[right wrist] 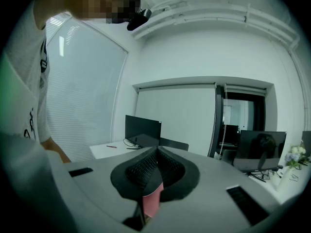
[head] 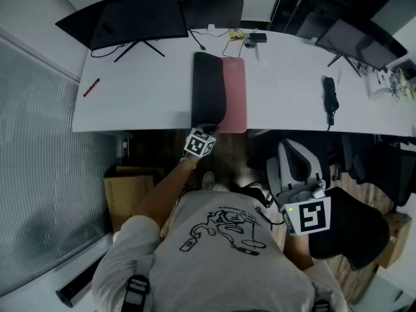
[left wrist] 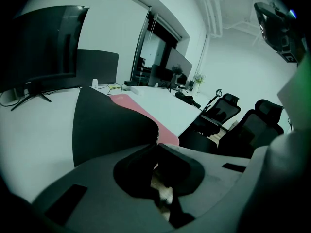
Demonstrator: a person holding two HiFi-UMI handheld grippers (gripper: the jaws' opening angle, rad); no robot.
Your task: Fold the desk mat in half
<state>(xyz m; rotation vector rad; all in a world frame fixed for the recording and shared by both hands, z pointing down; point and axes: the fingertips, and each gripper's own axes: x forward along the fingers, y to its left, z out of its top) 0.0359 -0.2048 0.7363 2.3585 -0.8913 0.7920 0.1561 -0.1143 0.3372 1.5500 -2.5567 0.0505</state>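
The desk mat lies on the white desk [head: 143, 103], with a black part [head: 208, 90] on the left and a pink part [head: 235, 93] on the right. My left gripper [head: 208, 131] is at the mat's near edge by the desk front. In the left gripper view the stitched black edge [left wrist: 156, 135] rises off the desk and runs into the shut jaws [left wrist: 156, 147]. My right gripper [head: 300, 197] is held back beside the person's body, away from the desk. Its jaws [right wrist: 156, 152] are shut with nothing held.
A dark monitor [head: 133, 15] stands at the back left and another [head: 351, 41] at the right. A red pen [head: 91, 87], cables with an adapter [head: 250, 39] and a black object [head: 330, 96] lie on the desk. Office chairs [head: 299, 168] and a cardboard box [head: 127, 197] are below the desk front.
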